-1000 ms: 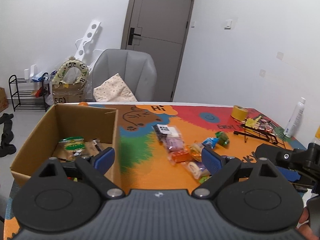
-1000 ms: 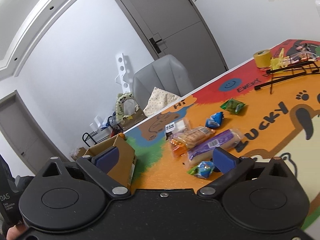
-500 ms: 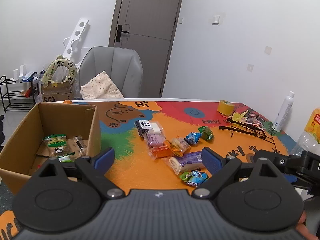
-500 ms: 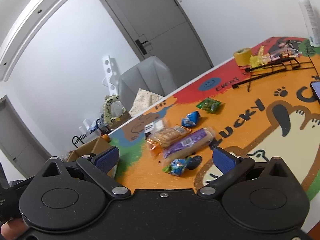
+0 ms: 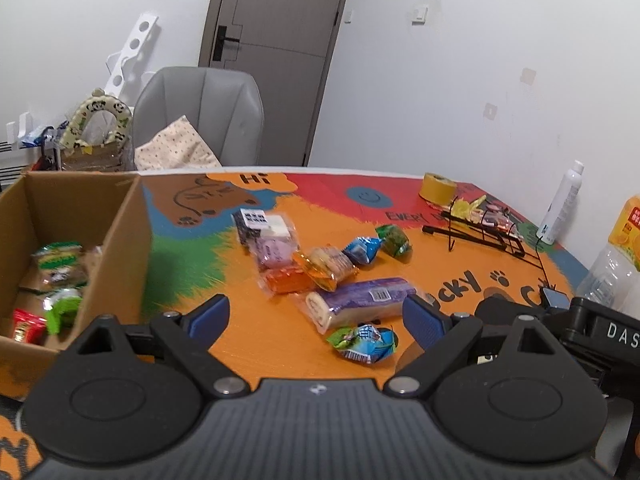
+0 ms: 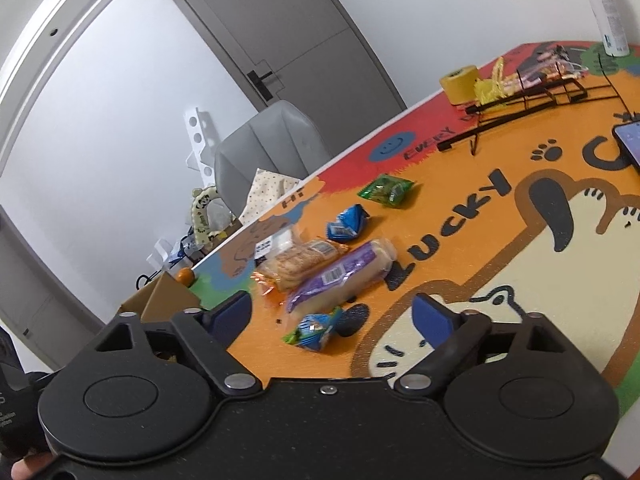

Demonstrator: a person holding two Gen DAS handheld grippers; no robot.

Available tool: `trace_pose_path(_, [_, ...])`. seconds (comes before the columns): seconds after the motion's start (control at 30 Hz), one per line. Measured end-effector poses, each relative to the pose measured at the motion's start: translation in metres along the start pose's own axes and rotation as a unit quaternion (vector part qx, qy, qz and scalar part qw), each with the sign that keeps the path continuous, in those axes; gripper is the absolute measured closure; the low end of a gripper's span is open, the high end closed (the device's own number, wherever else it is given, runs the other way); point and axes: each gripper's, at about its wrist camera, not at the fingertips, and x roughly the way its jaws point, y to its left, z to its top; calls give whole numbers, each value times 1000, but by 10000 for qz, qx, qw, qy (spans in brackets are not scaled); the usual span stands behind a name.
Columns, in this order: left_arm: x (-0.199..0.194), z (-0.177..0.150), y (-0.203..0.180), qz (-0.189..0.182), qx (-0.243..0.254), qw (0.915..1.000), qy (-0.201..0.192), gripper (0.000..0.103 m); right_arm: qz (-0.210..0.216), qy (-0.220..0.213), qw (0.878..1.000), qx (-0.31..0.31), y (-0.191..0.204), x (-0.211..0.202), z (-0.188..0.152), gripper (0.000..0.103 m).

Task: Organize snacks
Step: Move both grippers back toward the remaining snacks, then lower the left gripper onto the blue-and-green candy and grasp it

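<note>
The left tongs [image 5: 316,316] are wide open and hold nothing. The right tongs [image 6: 334,312] are open too, and their jaws have just been closing a little, with no snack pressed between them.

Nearest to both tongs lies a small blue and green candy bag [image 5: 362,342] on the tabletop [image 5: 264,344]. It is in front of the right tongs, near the gap, but the blue pads do not touch it. Just behind it is a long purple cake roll [image 5: 360,300]. Next come an orange jelly pack [image 5: 285,280], a cracker pack [image 5: 330,266] and a pink snack pack [image 5: 272,249], all close together. A bit farther are a blue candy [image 5: 362,250] and a green candy [image 5: 394,239]. All of these still lie loose on the tabletop.

To the left sits a cardboard box [image 5: 128,240]. A few snacks are already inside it: green packs [image 5: 60,258] and a red pack [image 5: 26,326]. So some of the job looks done, but most snacks are still out. The small candy bag looks like the next one to pick up.

At the far end are a yellow tape roll [image 5: 438,189], a black wire rack [image 5: 480,228] and a white bottle [image 5: 562,204].
</note>
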Motion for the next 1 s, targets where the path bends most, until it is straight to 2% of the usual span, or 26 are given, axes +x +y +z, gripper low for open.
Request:
trace_pose_path(0.37, [42,-7,-16,-26,-3,9996,264,11,-162,137,9996,185,-33,21,5,19])
trace_pose_path(0.83, [86,-17,-36,36,141,9984,543,11,-122,287,9987,407,-61,39,7,22])
trace_pose_path(1.0, [97,-23,-42,40,243,9978,609,16,-87,287,9986,434,-66,40,9,22])
